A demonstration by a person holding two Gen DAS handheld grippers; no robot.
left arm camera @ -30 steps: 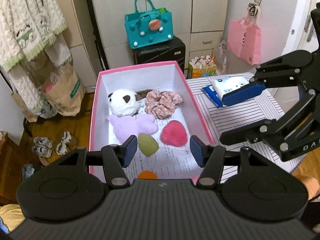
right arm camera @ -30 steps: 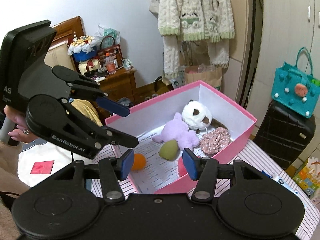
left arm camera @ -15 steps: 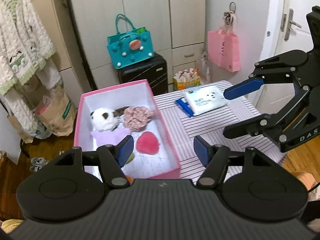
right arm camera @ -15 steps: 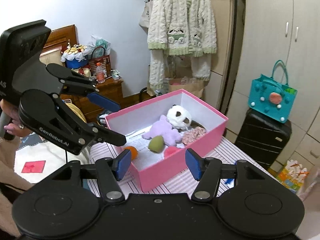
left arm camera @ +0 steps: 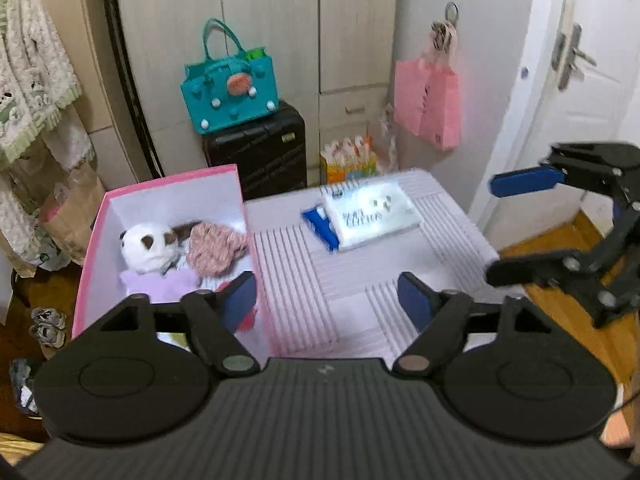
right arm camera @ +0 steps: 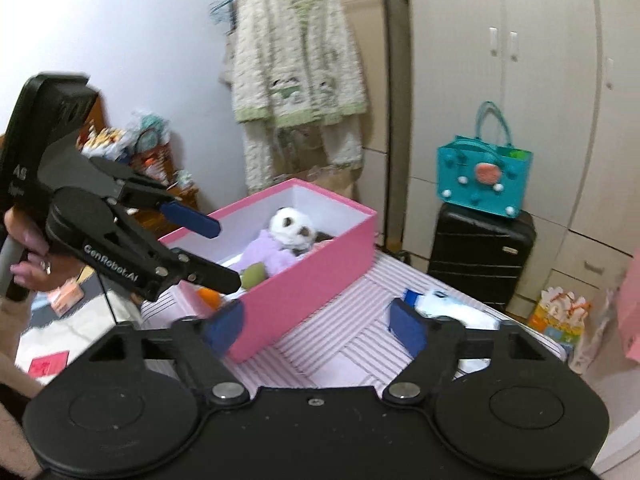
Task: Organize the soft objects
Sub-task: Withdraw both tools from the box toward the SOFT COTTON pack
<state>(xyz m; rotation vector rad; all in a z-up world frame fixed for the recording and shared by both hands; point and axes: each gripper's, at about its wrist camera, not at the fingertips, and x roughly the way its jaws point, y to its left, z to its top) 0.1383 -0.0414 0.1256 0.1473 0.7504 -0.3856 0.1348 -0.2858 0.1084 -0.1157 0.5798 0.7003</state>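
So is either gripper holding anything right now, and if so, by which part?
Nothing is held. The left gripper and right gripper are both opening, with only the striped table showing between their blue pads.

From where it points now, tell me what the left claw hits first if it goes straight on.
Probably the bare striped tabletop, short of the white packet. The left claw is opening with nothing between its jaws; depth is uncertain.

This is a lived-in bedroom of a home. A tall built-in wardrobe [left arm camera: 276, 40] is the landmark: a black suitcase [left arm camera: 256, 152] stands at its foot with a teal handbag [left arm camera: 230, 92] on top, a fleecy jacket [right arm camera: 296, 56] hangs left of it, a pink bag [left arm camera: 428, 104] hangs right of it, and small shoes [left arm camera: 48, 326] lie on the wooden floor.
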